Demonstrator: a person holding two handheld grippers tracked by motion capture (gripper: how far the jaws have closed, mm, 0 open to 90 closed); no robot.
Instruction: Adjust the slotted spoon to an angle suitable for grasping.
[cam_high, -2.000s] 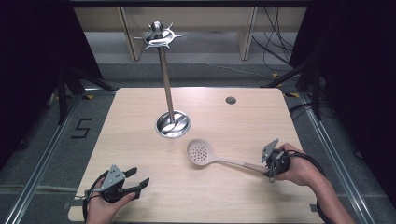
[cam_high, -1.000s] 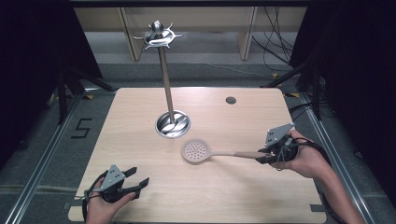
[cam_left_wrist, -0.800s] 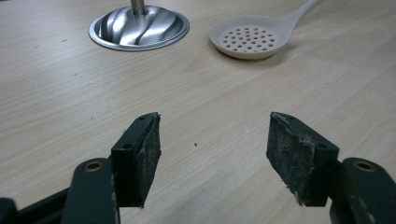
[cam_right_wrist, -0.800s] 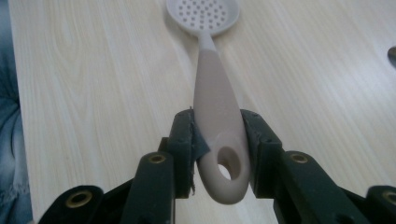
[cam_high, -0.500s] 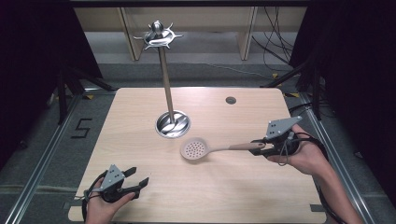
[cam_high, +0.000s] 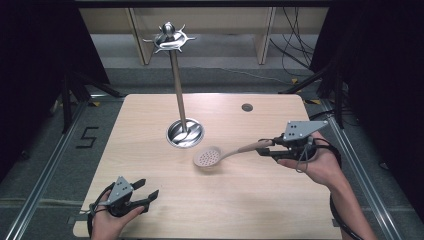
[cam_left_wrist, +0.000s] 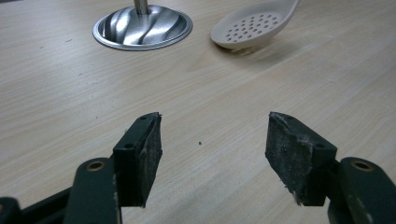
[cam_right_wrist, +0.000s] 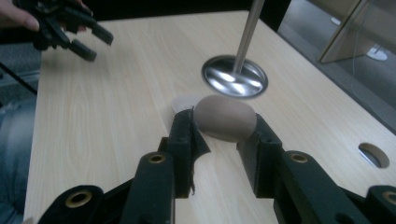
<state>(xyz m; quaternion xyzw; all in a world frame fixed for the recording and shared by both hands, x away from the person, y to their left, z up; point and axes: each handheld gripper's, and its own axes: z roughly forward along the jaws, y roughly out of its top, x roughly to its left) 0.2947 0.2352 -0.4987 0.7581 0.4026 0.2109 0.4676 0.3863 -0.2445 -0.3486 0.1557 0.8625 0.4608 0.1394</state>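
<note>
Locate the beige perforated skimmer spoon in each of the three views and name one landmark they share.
High view: the beige perforated skimmer spoon sits mid-table, its handle running right into the right gripper.
Left gripper view: its holed bowl sits at the top, right of centre.
Right gripper view: the rounded brown handle end sits at centre, clamped between the black fingers.
Shared landmark: the round shiny metal base of the utensil stand.

This looks like a lab or test room rather than a home: a bare wooden counter (cam_high: 150, 120) stands between dark curtains (cam_high: 35, 75). Metal floor rails (cam_high: 50, 170), a taped number (cam_high: 87, 136) and loose cables (cam_high: 295, 40) surround it, though the background is dim.
</note>
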